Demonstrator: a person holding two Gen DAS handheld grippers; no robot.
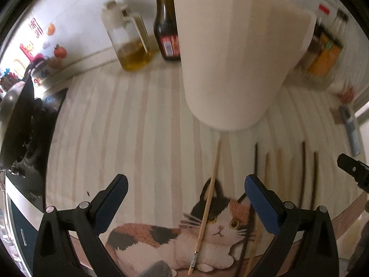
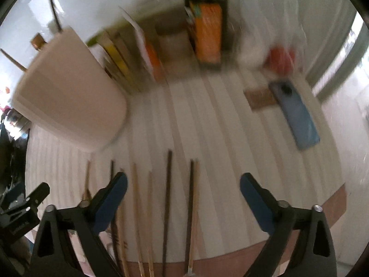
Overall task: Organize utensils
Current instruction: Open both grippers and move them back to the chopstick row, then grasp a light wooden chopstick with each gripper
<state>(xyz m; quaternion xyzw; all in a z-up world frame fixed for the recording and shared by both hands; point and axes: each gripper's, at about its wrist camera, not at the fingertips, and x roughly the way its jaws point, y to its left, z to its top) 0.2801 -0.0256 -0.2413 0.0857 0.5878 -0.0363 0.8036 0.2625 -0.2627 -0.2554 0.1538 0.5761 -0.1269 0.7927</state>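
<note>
Both tools released, nothing gripped: left tool over a pale chopstick on the cat mat; right tool above more chopsticks beside the white holder.

No legible text; dark bottle label and wall stickers unreadable.

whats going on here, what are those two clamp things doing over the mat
A person holds a two-finger gripper in each hand above a striped cat-print mat. Loose chopsticks lie in a row on it, in front of a tall white holder that already has a few sticks in it. The left gripper is open over a pale chopstick; the right gripper is open over the row. Nothing is gripped yet.
</note>
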